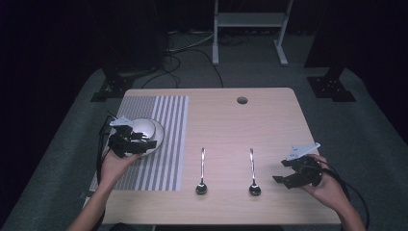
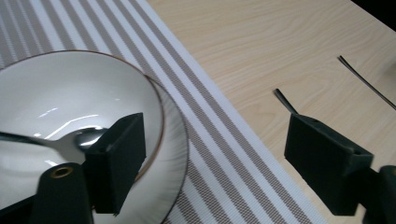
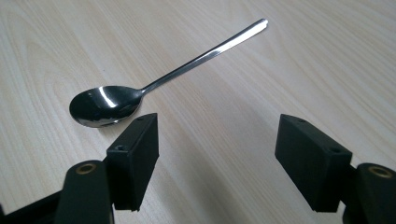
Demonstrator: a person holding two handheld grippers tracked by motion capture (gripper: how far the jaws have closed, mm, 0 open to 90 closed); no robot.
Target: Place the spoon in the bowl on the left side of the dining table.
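With one spoon (image 2: 70,138) lying in the bowl (image 1: 155,131), your left hand-held gripper (image 1: 131,140) stood released, and your right hand-held gripper (image 1: 294,174), also released, needed to grasp the nearest spoon (image 1: 253,174) next.

Light wooden table (image 1: 269,120), striped placemat (image 1: 159,144) at left, two spoons (image 1: 202,171) (image 1: 252,172)

Left claw (image 1: 137,139) and right claw (image 1: 284,179) both gape open, each held in a hand.
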